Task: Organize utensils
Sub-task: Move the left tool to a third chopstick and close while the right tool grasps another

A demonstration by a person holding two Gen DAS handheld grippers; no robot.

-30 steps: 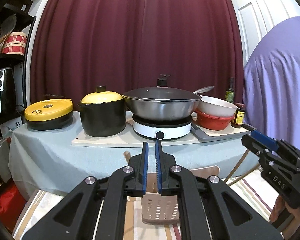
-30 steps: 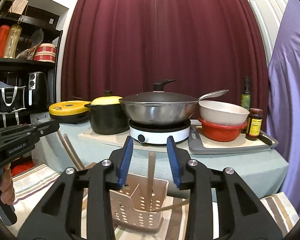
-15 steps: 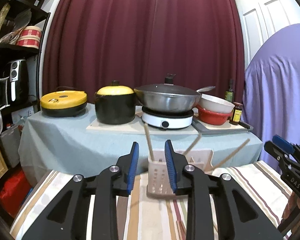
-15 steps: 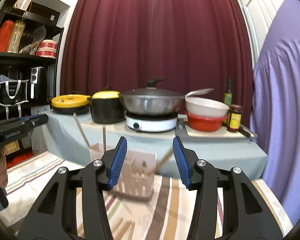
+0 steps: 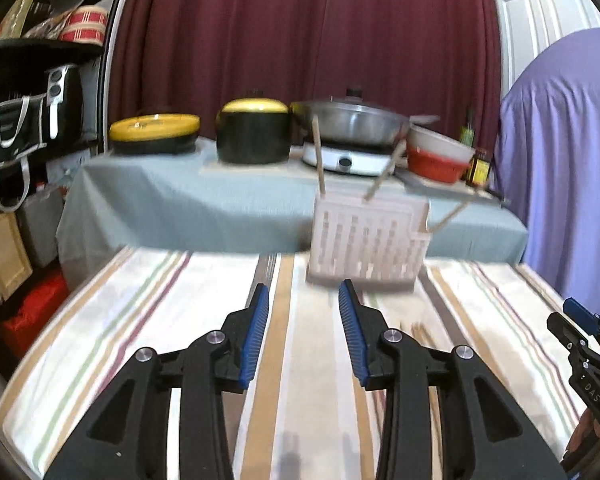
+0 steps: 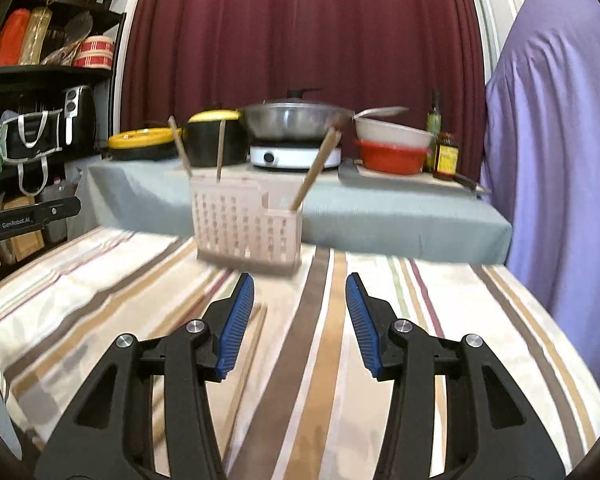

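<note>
Both our grippers, left gripper [image 5: 303,300] and right gripper [image 6: 300,284], have just been opening and hold nothing. Ahead stands the utensil basket [image 6: 246,226] on the striped cloth [image 6: 380,320], chopsticks [image 6: 315,168] upright inside. Behind the basket, a wok [image 6: 296,118] and black pot [image 6: 214,140].

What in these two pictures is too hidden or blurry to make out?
- Left view: sticks lying on the striped cloth, smeared by blur and partly behind the fingers; count unclear.
- Both views: the basket walls hide the lower ends of its sticks.
- Right view: bottle label too blurred to read.
</note>
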